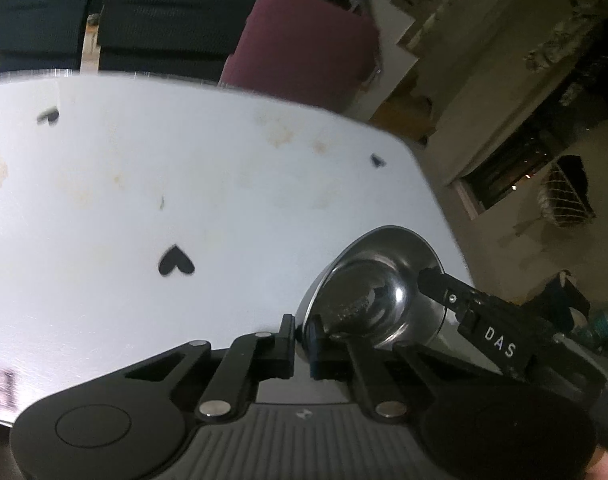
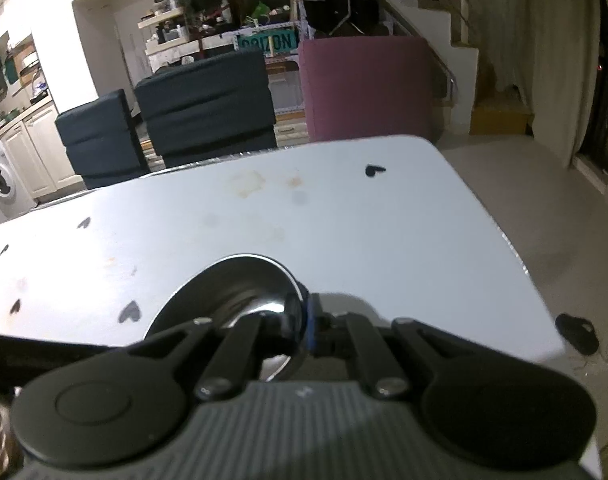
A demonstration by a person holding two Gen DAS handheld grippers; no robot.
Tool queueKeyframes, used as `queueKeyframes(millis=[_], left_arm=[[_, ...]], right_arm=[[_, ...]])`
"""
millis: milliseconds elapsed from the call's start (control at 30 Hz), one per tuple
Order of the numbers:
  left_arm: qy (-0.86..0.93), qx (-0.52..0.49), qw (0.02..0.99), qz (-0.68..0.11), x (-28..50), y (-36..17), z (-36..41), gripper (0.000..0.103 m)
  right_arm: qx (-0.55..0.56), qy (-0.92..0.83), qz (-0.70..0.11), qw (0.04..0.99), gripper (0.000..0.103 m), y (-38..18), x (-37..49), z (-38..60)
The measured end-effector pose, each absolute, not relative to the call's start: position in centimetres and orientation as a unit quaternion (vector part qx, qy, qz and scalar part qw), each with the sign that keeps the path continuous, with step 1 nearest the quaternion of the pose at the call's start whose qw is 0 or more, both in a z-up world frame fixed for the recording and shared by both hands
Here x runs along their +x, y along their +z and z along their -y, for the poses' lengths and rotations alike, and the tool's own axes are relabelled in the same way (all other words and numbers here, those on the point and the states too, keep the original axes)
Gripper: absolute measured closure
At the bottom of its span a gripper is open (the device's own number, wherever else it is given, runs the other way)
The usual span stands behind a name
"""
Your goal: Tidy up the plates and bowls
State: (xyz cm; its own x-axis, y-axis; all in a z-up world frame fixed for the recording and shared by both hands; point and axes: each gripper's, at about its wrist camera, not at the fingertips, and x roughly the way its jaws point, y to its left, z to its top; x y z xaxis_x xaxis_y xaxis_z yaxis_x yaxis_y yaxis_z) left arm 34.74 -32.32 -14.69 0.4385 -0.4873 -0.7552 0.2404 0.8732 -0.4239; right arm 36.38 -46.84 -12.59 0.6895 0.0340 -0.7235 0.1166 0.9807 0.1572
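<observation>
A small shiny steel bowl (image 1: pixel 384 280) hangs just over the white table (image 1: pixel 144 180), near its right corner. My left gripper (image 1: pixel 302 334) is shut on the bowl's near rim, one pad inside and one outside. The right gripper (image 1: pixel 428 280), marked DAS, comes in from the right and bites the opposite rim. In the right wrist view the same bowl (image 2: pixel 240 280) sits left of centre, with my right gripper (image 2: pixel 304 320) shut on its right rim above the table (image 2: pixel 344 232). The bowl looks empty and shows only reflections.
Black heart stickers (image 1: pixel 176 266) and faint brown stains mark the tabletop. Dark blue chairs (image 2: pixel 208 108) and a maroon chair (image 2: pixel 364 88) stand beyond the far edge. The table's right edge drops to the floor, where a black sandal (image 2: pixel 576 332) lies.
</observation>
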Motion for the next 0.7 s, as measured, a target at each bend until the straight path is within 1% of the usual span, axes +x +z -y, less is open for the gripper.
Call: queueKeyframes(millis=[233,333,533,700], left_arm=[[-0.232,-0.108,0.861,-0.440,31.5,-9.8,29.3,0.098],[-0.233,-0.119,0.865,-0.429,30.3,-8.2,27.8,0.098],[-0.242,-0.089,0.873,-0.414,27.1,-6.0,24.6,0.098],[-0.256,-0.067,0.873,-0.409,25.0,-5.5,21.7,0.098]], right_arm=[[0.108,-0.021,-0.362,0.926,0.098,-8.4,34.0,45.1],[0.117,-0.020,-0.351,0.929,0.098,-6.4,32.5,43.9],[0.139,-0.032,-0.339,0.930,0.098,-4.0,29.1,41.0],[0.166,-0.022,-0.336,0.927,0.097,-3.3,26.3,39.2]])
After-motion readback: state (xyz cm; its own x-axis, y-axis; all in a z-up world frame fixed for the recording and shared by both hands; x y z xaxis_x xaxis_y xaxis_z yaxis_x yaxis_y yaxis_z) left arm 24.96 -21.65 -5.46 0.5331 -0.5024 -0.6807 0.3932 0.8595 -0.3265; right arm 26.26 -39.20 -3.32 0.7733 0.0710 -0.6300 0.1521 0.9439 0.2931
